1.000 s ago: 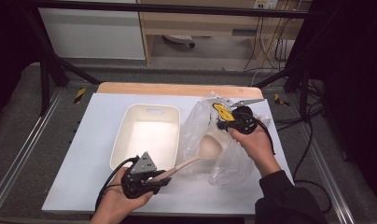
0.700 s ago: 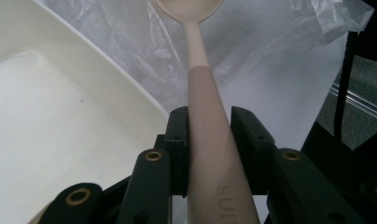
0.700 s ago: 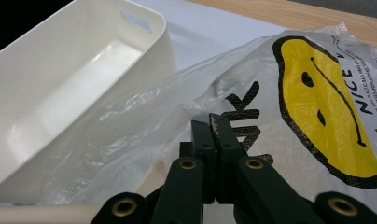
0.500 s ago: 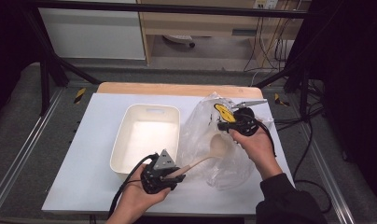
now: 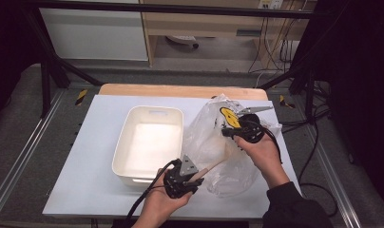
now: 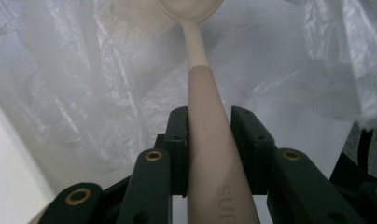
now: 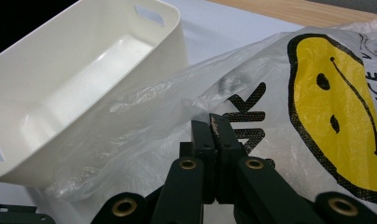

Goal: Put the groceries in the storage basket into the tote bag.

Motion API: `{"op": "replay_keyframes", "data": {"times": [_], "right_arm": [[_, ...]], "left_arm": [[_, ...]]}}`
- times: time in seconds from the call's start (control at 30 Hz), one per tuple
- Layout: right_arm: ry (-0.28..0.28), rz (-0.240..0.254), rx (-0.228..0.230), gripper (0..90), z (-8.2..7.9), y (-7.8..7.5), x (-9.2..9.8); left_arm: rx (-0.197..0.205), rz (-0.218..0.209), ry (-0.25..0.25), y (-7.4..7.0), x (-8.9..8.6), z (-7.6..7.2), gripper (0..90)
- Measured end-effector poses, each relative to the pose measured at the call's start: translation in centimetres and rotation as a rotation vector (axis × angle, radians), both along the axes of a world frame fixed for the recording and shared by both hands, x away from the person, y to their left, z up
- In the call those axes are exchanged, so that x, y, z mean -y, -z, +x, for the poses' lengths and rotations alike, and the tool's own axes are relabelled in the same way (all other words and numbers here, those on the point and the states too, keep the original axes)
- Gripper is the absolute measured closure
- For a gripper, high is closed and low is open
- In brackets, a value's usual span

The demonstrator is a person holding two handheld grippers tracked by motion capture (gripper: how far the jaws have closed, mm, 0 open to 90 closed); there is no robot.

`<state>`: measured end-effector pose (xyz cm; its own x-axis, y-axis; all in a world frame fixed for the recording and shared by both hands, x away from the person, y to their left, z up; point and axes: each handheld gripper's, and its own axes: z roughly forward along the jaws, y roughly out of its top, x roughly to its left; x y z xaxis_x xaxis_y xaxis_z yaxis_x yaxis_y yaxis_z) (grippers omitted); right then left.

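Observation:
A beige spoon (image 5: 213, 165) lies with its handle (image 6: 203, 84) clamped between the jaws of my left gripper (image 5: 195, 175), which is shut on it near the table's front edge. The spoon's head reaches into the mouth of a clear plastic bag (image 5: 214, 137) printed with a yellow smiley (image 7: 336, 93). My right gripper (image 5: 229, 130) sits at the bag's top edge, its jaws (image 7: 213, 128) pressed together on a fold of the film. In the left gripper view (image 6: 209, 119) crinkled plastic (image 6: 84, 93) surrounds the spoon's bowl.
A white empty bin (image 5: 154, 110) stands just left of the bag, its wall (image 7: 46, 51) close to the right gripper. Everything rests on a white board (image 5: 85, 166) over a wooden tabletop (image 5: 180, 90). Black cables (image 5: 318, 137) hang off the right side.
My left hand has moved right along the front edge with the spoon, pushing its head deeper into the bag. The right hand has stayed put on the bag.

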<state>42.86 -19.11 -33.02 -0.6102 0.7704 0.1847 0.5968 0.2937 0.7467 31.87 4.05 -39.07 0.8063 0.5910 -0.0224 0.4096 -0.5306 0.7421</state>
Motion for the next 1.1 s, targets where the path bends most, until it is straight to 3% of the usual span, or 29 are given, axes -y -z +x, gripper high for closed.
{"op": "replay_keyframes", "data": {"times": [0.37,0.7,0.9,1.03,1.1], "right_arm": [[-0.013,0.011,0.008,90.0,-0.3,-0.2,0.2],[-0.013,0.017,0.016,90.0,-0.5,-0.5,0.7],[-0.010,0.023,0.025,90.0,-0.7,-0.8,0.9],[-0.015,0.029,0.031,90.0,-0.8,-1.2,1.0],[-0.017,0.029,0.033,90.0,-0.8,-1.3,1.0]], "left_arm": [[0.020,-0.032,-0.065,0.8,2.6,0.9,68.3],[0.020,-0.106,-0.093,1.7,3.9,1.8,68.3],[0.036,-0.103,-0.101,2.4,4.9,2.3,68.3],[0.080,-0.092,-0.105,3.0,5.4,2.7,68.3],[0.083,-0.093,-0.110,3.2,5.6,3.1,68.3]]}}
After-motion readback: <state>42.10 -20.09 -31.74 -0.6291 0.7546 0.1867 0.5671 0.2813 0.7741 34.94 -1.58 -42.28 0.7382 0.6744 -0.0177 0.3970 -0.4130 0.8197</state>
